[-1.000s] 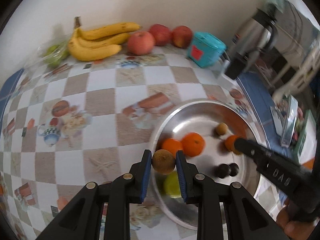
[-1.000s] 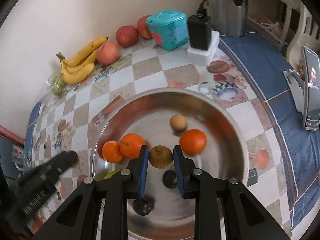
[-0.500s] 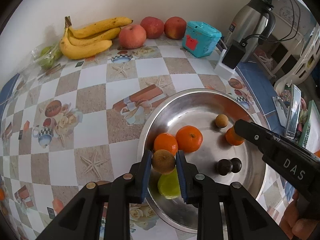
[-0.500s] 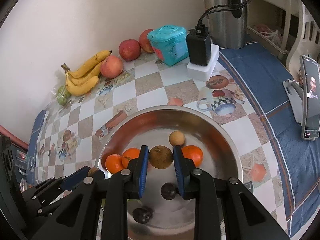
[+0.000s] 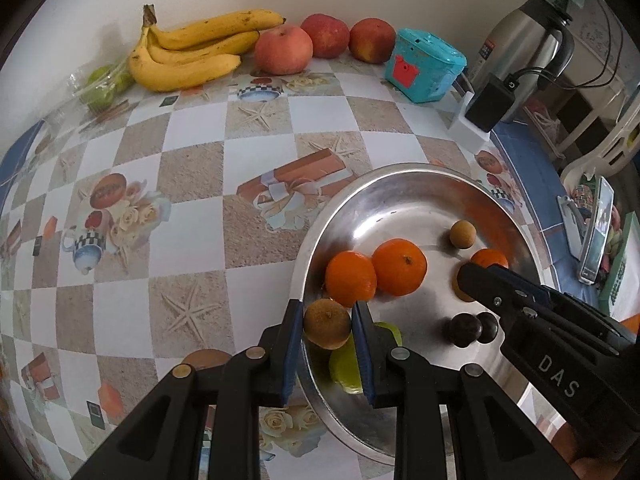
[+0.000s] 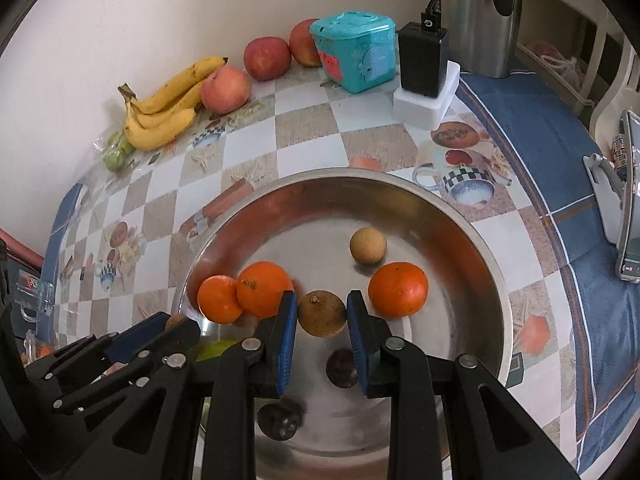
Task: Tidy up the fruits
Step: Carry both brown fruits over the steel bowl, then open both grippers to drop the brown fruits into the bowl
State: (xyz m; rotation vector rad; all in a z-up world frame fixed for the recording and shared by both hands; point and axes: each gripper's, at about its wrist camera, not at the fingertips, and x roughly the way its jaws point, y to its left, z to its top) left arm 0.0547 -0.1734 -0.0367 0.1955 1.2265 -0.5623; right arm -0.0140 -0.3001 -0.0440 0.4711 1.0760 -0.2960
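Note:
My left gripper (image 5: 327, 320) is shut on a brown round fruit (image 5: 327, 330), held over the near left rim of the steel bowl (image 5: 400, 168). My right gripper (image 6: 322, 312) is shut on a second brown fruit (image 6: 322, 314) above the middle of the bowl (image 6: 344, 174). In the bowl lie three oranges (image 6: 265, 289), a small tan fruit (image 6: 367, 245), two dark fruits (image 6: 341, 368) and a green fruit (image 5: 344, 364) partly hidden by my left fingers. The right gripper's tip (image 5: 500, 284) reaches into the left wrist view over the bowl's right side.
Along the back wall lie bananas (image 5: 192, 52), three apples (image 5: 284, 50), bagged green fruits (image 5: 102, 86) and a teal box (image 5: 426, 66). A black charger on a white block (image 6: 424, 76), a steel kettle (image 6: 480, 16) and a phone on a stand (image 6: 628, 200) stand right.
Both grippers have kept their brown fruits. The right gripper rose, then sank a little toward the bowl again. The left view has steadied, with its fruit still over the rim.

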